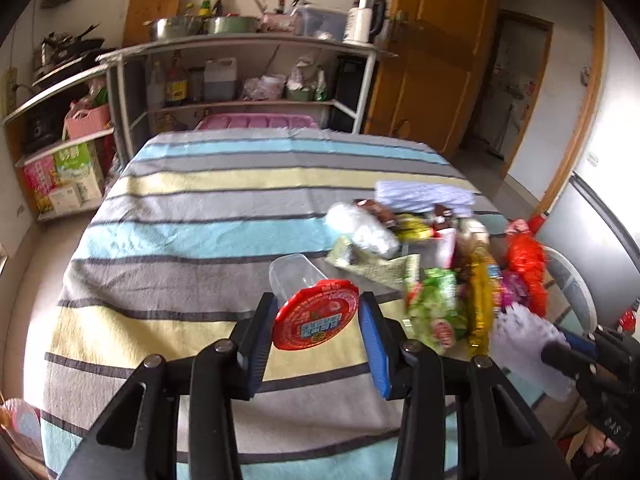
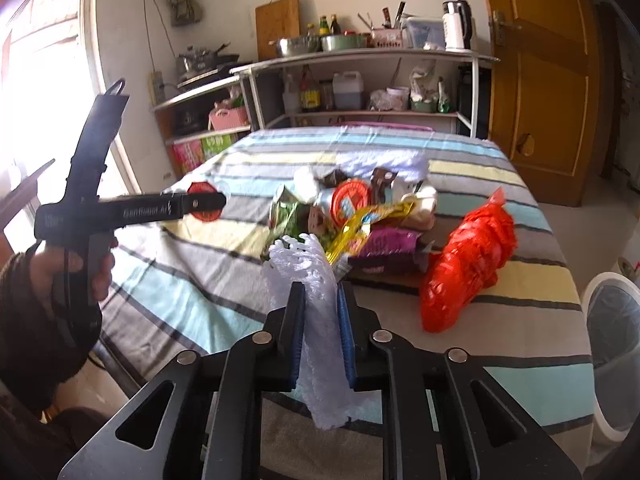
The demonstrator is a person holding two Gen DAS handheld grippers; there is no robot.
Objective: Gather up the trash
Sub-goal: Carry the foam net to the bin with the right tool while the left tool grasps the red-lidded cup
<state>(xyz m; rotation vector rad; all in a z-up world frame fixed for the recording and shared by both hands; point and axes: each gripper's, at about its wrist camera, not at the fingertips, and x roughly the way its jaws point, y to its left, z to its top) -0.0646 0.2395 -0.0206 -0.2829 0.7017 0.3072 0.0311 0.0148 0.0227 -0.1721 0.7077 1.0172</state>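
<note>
Holding two pieces of trash at once now, one in each hand. My left gripper [image 1: 318, 320] has its fingers [image 1: 256, 344] pinched on the edges of a red round lid [image 1: 316, 318], a stiff printed foil disc of the kind that peels off a cup; I'm gripping it rim to rim because a flat thing like this gives no other purchase. It sits tilted, face toward me, raised off the striped cloth [image 1: 192, 236] that covers the counter. Just behind it lies a clear plastic cup [image 1: 294, 274], on its side, mouth toward me, thin and glossy.

My right gripper [image 2: 320, 320] has its fingers [image 2: 294, 332] pressed nearly together on a white foam net sleeve [image 2: 320, 300], soft, lacy, springy stuff that squashes flat in the pinch. It fans out above the fingers and hangs limp below, so I judge a tight squeeze is what holds it.

The rest of the trash is heaped on the right side of the cloth: a green snack wrapper [image 1: 436, 304], a gold crinkly packet [image 1: 480, 296], a purple wrapper [image 2: 384, 248], a second red lid [image 2: 352, 200] and a red mesh bag [image 2: 468, 256] slumped near the counter's edge. All light, crumpled, slippery film, to my eye.

Beside the counter, low on the right, stands a white bin [image 2: 612, 292], rim open. That looks like where both pieces belong, and neither is over it yet.
</note>
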